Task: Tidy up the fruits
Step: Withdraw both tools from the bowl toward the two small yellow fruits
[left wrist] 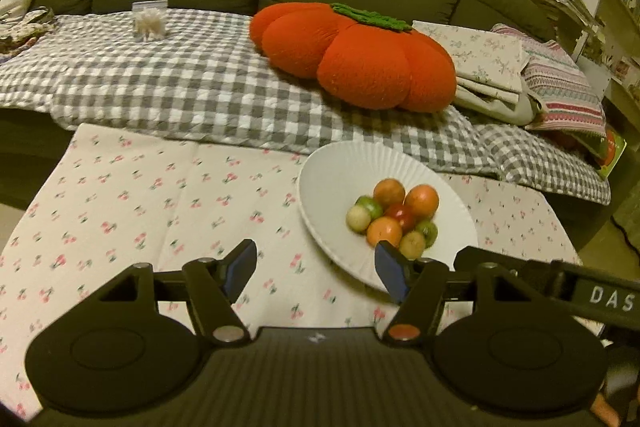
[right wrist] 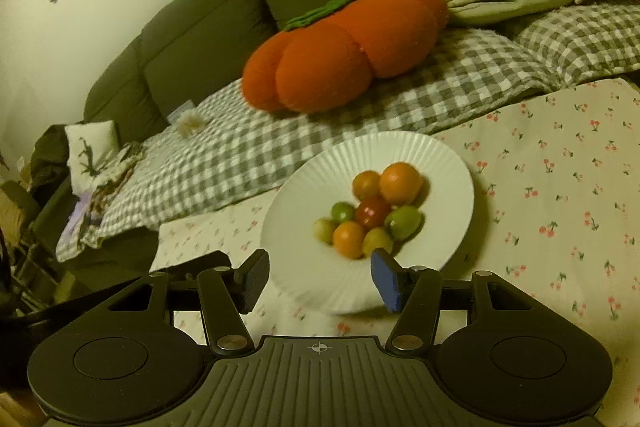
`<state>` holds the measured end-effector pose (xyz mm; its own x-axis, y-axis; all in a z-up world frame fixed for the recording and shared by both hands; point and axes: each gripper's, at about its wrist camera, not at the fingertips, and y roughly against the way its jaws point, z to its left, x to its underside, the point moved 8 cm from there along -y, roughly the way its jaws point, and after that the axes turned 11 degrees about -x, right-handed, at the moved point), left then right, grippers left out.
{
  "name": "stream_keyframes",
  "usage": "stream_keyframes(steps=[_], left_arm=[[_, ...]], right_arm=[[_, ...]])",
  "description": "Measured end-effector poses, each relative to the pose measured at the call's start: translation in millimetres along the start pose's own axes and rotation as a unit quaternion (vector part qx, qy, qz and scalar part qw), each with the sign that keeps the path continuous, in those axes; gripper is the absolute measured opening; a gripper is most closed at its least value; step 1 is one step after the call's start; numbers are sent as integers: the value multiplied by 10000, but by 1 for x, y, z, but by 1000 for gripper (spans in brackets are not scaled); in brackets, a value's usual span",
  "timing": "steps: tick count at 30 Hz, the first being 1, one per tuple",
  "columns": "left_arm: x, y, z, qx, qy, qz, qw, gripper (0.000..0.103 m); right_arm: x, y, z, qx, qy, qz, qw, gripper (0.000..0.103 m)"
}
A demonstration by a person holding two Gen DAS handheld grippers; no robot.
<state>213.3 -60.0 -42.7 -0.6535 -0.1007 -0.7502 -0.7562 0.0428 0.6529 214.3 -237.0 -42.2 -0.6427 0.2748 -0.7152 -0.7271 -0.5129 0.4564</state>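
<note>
The fruits [right wrist: 370, 209] lie heaped together in the well of a white ribbed plate [right wrist: 444, 163], which sits on the bench under a cherry-print cloth [right wrist: 560, 187], just in front of a sofa with a grey checked cover [left wrist: 160, 79] and an orange pumpkin cushion [left wrist: 352, 55]. Oranges, small green ones and a red one all touch in one cluster; none lies loose on the cloth. The left gripper [left wrist: 316, 273] and the right gripper [right wrist: 320, 277] both hover at the near rim of the plate, jaws roughly half open and holding nothing. Gathering looks done, so the step in hand seems to be drawing clear of the plate. Any next move calls for lifting away without nudging the rim, since the pile could roll
</note>
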Motion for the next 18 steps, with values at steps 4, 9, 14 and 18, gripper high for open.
stream_keyframes(steps=[4,9,14,18], left_arm=[[14,14,8,-57,-40,1,10000,66],[28,28,15,-101,-72,-24,9999,69],[43,34,16,-152,-206,-20,9997,70],[53,37,16,-158,-278,8,9995,71]], right_arm=[[11,9,13,-72,42,40,10000,59],[24,17,23,-149,1,103,9998,60],[39,23,28,-183,-46,193,9996,61],[49,27,30,-166,-50,251,9995,61]])
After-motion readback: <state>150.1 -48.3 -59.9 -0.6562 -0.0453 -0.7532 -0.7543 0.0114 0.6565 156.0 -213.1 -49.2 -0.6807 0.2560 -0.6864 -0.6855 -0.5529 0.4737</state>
